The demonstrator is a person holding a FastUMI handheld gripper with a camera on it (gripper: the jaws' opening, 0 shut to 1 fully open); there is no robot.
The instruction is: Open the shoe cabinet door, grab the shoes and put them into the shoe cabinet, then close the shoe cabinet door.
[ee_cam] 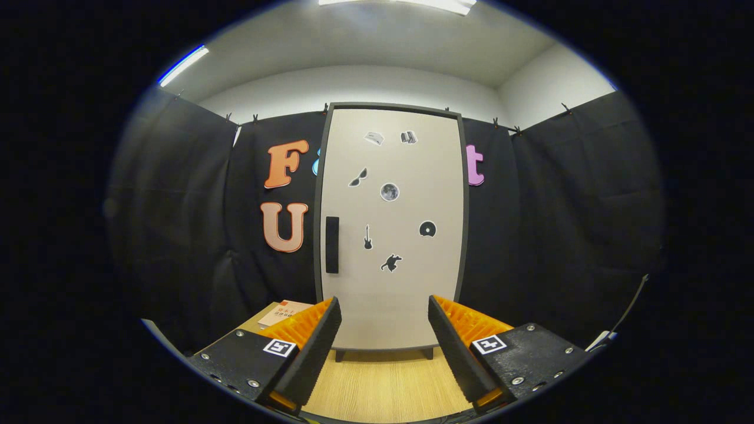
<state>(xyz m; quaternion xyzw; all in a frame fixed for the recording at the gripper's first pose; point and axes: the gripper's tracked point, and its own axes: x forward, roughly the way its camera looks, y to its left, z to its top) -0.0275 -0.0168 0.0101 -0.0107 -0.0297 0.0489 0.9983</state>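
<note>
Tongs [384, 330] spread, empty, w/ cabinet [391, 224] at 12 o'clock beyond them on counter [383, 388], door shut, handle [332, 244] at 11 o'clock; risk: off-centre approach slips off the slim handle, or a hard pull drags cabinet fwd.

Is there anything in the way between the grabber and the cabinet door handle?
Nothing visible blocks it. The gripper has its jaws open, with only bare wooden floor ahead, up to the closed cabinet door. The dark handle sits on the door's left side. A book lies off to the left, outside that path.
</note>
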